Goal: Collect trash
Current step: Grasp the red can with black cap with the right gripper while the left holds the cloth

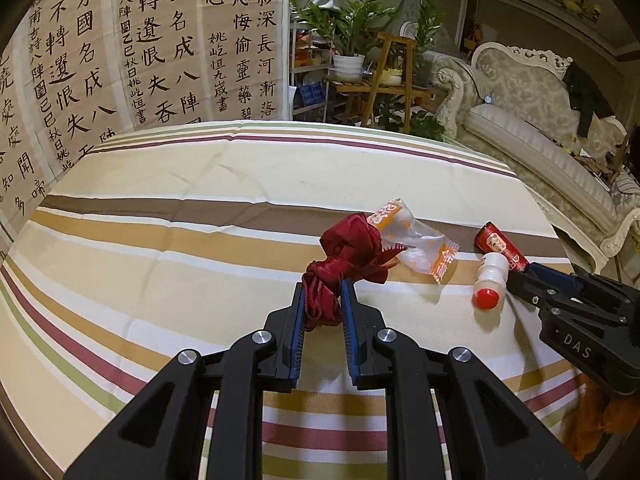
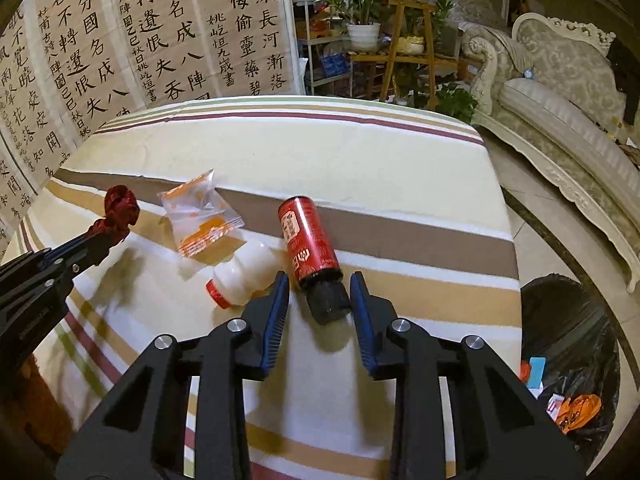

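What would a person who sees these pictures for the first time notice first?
Probably the dark red ribbon, bunched up and clamped in the left gripper above the striped tablecloth. Next comes the red can lying on its side, its dark end between the open fingers of the right gripper, with a white bottle beside it. Large calligraphy sheets fill the wall behind.

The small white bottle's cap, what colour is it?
Red; the cap on the white bottle shows best in the left wrist view.
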Action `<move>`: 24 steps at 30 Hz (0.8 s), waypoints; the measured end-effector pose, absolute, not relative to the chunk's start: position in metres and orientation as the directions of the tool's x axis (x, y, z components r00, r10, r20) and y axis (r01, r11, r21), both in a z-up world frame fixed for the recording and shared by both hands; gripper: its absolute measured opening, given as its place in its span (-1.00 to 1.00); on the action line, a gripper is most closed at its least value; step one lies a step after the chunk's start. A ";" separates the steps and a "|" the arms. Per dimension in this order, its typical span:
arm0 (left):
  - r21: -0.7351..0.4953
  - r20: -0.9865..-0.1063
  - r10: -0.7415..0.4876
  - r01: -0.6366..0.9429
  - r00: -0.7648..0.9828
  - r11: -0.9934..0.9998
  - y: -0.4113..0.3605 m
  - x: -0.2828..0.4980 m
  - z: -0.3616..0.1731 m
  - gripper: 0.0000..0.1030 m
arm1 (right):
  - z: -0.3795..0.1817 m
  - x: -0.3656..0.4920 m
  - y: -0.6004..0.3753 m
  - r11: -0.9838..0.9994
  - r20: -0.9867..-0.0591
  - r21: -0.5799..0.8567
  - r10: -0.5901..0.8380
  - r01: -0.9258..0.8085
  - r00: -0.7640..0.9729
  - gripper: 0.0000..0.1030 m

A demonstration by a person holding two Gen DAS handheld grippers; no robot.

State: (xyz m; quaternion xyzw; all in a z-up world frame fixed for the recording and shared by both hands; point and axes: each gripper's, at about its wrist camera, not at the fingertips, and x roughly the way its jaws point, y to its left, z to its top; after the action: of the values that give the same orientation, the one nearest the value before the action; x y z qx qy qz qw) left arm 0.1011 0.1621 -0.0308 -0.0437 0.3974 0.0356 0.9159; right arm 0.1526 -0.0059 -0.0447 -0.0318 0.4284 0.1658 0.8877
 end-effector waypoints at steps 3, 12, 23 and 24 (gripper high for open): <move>-0.051 -0.730 0.032 -0.101 0.683 0.994 0.162 0.101 -0.031 -0.64 | -0.042 0.155 -0.006 0.945 -0.763 0.083 0.264 -0.316 0.589 -0.39; -0.060 -0.730 0.021 -0.095 0.683 0.994 0.162 0.107 -0.031 -0.64 | -0.045 0.172 0.003 0.939 -0.778 0.082 0.269 -0.333 0.568 -0.39; -0.067 -0.728 0.016 -0.094 0.685 0.993 0.156 0.105 -0.032 -0.65 | -0.044 0.170 -0.001 0.944 -0.773 0.084 0.263 -0.318 0.577 -0.55; -0.068 -0.727 0.015 -0.093 0.686 0.993 0.156 0.104 -0.031 -0.65 | -0.043 0.168 -0.005 0.947 -0.768 0.086 0.261 -0.311 0.584 -0.55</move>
State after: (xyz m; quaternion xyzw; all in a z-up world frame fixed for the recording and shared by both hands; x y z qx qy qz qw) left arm 0.1042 0.1557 -0.0312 -0.0496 0.3949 0.0295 0.9169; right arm 0.1679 -0.0052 -0.0427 -0.0289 0.4265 0.1607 0.8896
